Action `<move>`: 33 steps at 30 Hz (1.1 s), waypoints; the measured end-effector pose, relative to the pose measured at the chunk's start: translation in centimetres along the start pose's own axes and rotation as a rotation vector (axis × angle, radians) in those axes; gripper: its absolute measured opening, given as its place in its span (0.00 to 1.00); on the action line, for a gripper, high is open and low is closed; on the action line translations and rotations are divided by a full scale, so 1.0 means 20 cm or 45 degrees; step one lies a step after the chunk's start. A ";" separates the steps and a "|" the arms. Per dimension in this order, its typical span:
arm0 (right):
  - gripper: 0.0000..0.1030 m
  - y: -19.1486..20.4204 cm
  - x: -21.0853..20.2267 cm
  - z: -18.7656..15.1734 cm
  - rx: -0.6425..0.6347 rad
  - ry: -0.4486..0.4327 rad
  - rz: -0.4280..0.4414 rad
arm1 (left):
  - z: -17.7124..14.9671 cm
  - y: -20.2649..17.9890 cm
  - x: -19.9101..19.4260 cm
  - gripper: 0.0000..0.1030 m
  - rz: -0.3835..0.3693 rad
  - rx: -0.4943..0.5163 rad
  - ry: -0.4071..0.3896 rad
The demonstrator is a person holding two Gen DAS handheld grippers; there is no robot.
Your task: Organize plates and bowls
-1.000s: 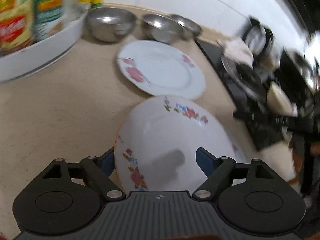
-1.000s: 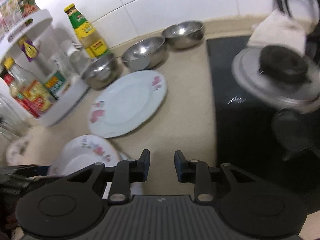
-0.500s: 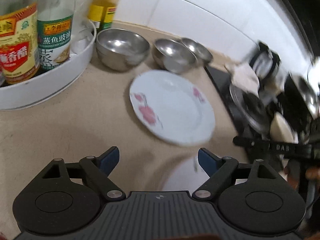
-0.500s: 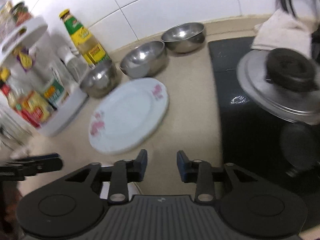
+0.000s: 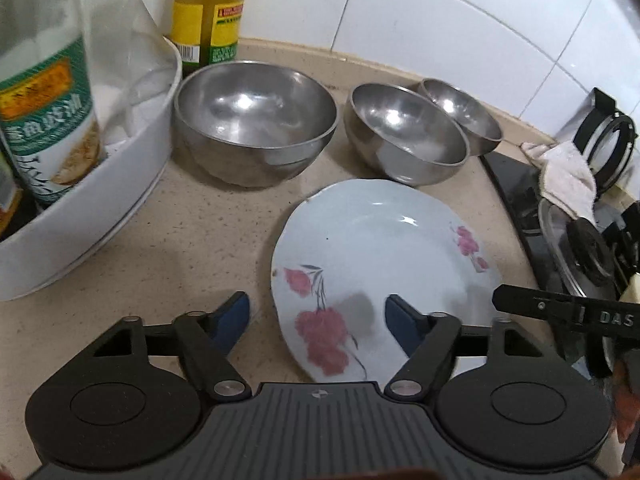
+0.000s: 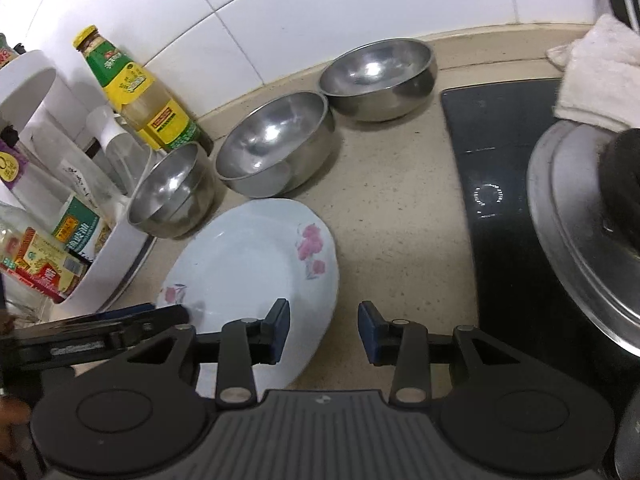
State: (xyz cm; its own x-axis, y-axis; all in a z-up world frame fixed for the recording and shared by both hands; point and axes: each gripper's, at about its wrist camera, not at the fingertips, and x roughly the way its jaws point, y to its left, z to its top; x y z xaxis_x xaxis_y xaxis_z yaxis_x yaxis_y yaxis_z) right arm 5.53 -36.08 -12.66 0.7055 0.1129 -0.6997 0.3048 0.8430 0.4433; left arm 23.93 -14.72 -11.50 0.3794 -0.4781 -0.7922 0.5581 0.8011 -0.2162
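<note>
A pale blue plate with pink flowers point(image 5: 384, 256) lies flat on the beige counter; it also shows in the right wrist view point(image 6: 252, 272). Three steel bowls stand in a row behind it: a large one point(image 5: 254, 120), a middle one point(image 5: 406, 132) and a small one point(image 5: 462, 114). My left gripper point(image 5: 316, 316) is open and empty over the plate's near left rim. My right gripper point(image 6: 323, 330) is open and empty, its left finger over the plate's right rim. The right gripper's finger point(image 5: 568, 312) shows at the right of the left wrist view.
A white turntable rack point(image 5: 100, 200) with sauce bottles stands at the left. A yellow-labelled bottle point(image 6: 140, 92) stands by the tiled wall. A black cooktop point(image 6: 500, 184) with a pot lid point(image 6: 580, 232) and a white cloth point(image 6: 596, 76) lies to the right.
The flowered bowl that lay between my left fingers has dropped out of view. Both grippers moved forward to the blue plate. The right gripper's fingers have spread wider apart.
</note>
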 end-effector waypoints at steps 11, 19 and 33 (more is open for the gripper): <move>0.22 0.05 0.06 0.02 -0.090 0.018 -0.026 | 0.02 -0.09 0.05 0.60 0.088 0.120 -0.041; 0.20 0.05 -0.01 0.01 -0.057 -0.008 -0.007 | 0.02 -0.07 -0.01 0.59 0.058 0.074 -0.056; 0.19 0.12 -0.16 0.01 -0.021 -0.090 0.053 | 0.02 -0.09 -0.17 0.59 0.035 0.071 -0.156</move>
State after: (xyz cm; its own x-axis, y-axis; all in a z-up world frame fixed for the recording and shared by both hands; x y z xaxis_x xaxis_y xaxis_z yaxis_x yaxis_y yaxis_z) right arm 4.06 -34.52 -9.23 0.7611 0.1113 -0.6391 0.2640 0.8467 0.4619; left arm 21.96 -14.56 -8.14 0.4807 -0.4993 -0.7208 0.5853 0.7948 -0.1603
